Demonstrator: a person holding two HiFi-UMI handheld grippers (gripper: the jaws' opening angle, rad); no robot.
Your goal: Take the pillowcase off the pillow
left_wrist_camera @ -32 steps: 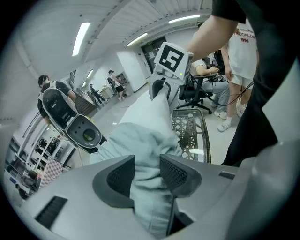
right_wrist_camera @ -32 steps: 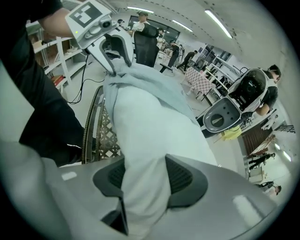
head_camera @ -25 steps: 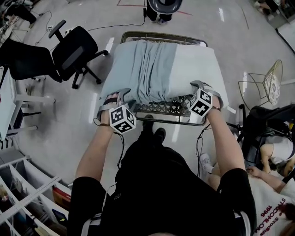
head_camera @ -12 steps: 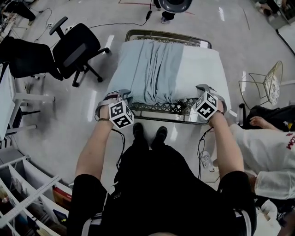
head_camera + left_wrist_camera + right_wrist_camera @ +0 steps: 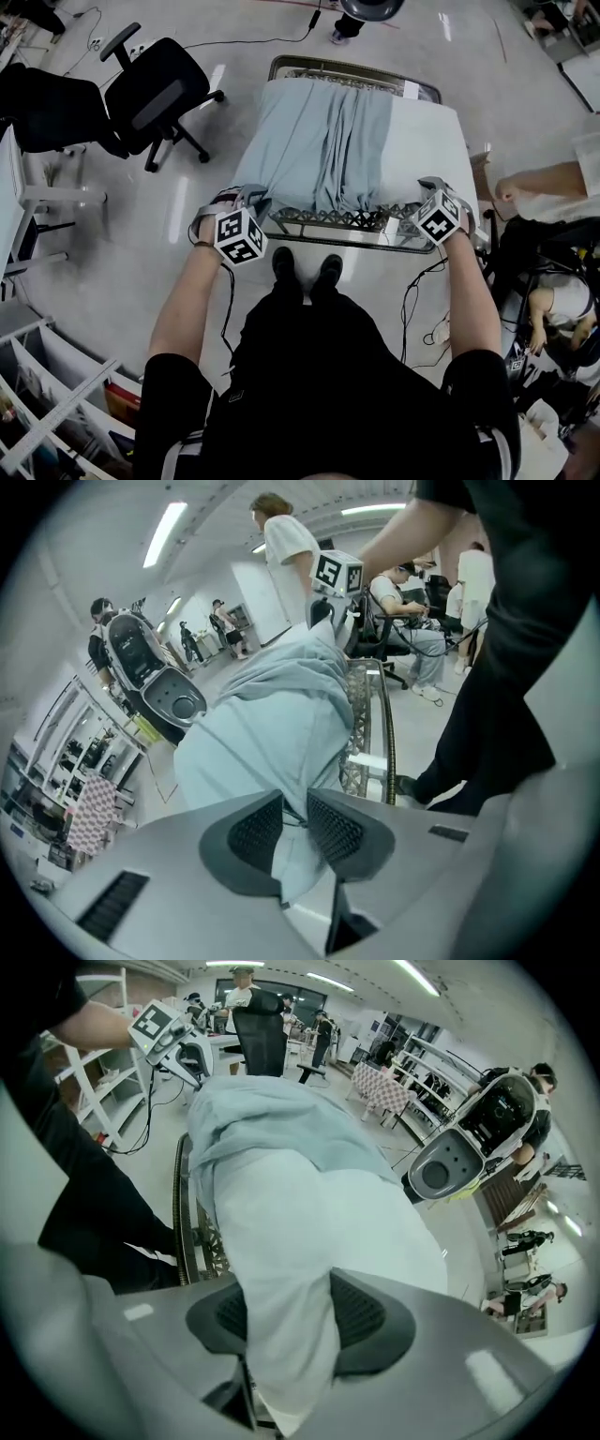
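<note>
A pillow (image 5: 427, 141) lies on a metal-frame table (image 5: 347, 220). A light blue pillowcase (image 5: 319, 141), bunched in folds, covers its left part, and the bare white pillow shows at the right. My left gripper (image 5: 246, 197) is at the near left corner. Its jaws have just been closing, and in the left gripper view they (image 5: 295, 822) pinch the blue pillowcase (image 5: 272, 733). My right gripper (image 5: 439, 187) holds the near right corner. In the right gripper view it (image 5: 286, 1321) is shut on the white pillow (image 5: 309, 1232), with the pillowcase (image 5: 272, 1115) farther along.
A black office chair (image 5: 155, 89) stands left of the table. A round black machine (image 5: 370, 7) stands at the far end. A person (image 5: 544, 183) is close by on the right. Cables trail on the floor, and shelving stands at the lower left.
My left gripper has shifted a little at the near left corner and closed on the pillowcase. The right gripper kept its hold. The person at the right has moved.
</note>
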